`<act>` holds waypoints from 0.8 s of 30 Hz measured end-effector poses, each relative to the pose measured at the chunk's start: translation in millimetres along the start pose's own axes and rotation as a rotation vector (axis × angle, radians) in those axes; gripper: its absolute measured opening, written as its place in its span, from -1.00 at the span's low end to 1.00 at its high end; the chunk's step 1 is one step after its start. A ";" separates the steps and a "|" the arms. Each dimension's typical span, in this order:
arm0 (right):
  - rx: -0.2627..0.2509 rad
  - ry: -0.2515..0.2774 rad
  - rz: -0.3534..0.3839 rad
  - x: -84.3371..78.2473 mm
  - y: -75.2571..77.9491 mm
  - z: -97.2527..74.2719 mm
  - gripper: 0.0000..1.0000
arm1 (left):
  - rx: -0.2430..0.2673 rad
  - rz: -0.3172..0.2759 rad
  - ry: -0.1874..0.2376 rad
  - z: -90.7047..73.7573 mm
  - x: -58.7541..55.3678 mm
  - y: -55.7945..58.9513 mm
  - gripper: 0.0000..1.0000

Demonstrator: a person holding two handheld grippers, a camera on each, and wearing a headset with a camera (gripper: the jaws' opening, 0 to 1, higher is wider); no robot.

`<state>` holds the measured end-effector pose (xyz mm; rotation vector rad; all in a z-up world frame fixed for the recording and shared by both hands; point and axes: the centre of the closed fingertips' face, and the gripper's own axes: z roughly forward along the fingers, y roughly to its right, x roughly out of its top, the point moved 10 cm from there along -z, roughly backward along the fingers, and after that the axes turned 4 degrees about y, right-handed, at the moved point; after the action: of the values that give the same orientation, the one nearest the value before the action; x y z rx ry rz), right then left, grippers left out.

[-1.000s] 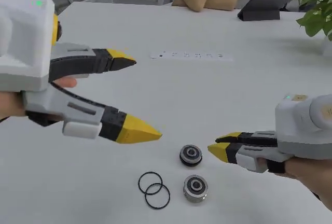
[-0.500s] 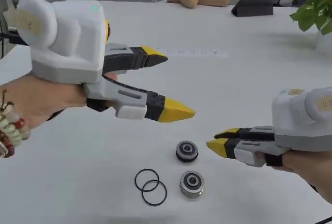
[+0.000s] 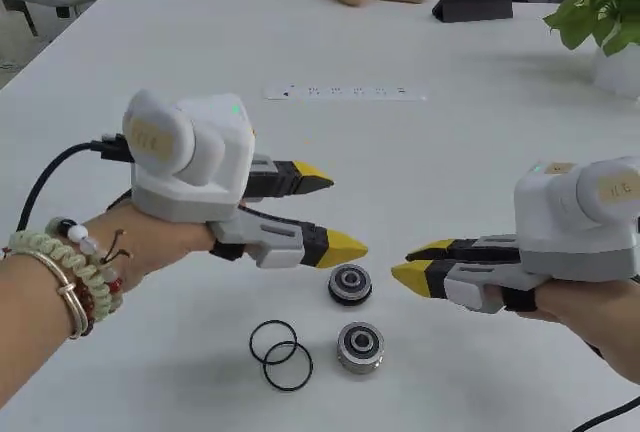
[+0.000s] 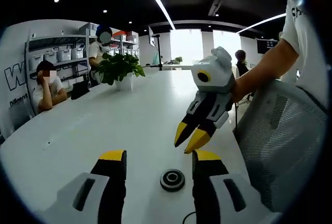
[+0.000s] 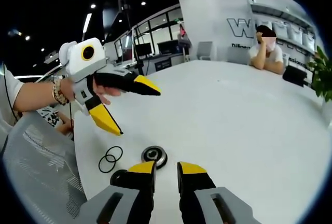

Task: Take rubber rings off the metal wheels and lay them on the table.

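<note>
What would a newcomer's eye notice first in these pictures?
Two yellow-tipped tools face each other over the white table: the left tool with jaws wide apart, the right tool with jaws nearly together. Below their tips lie two metal wheels, and beside the nearer wheel two black rubber rings overlap on the table.

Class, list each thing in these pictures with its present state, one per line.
Left gripper: open, empty.
Right gripper: slightly open, empty.
Rings: two, loose, lying flat, overlapping.
Far wheel: lying flat, dark rim.
Near wheel: lying flat, silvery rim.
</note>
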<state>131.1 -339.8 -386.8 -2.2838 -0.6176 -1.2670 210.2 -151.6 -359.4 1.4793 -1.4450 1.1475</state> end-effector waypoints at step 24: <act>0.015 -0.037 -0.021 -4.2 -4.0 2.9 -0.74 | 0.003 -0.059 -0.112 20.4 -44.2 14.8 -0.71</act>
<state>128.7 -335.6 -391.1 -2.2990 -0.6635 -1.2274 199.3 -158.1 -408.6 1.5993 -1.4643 1.0456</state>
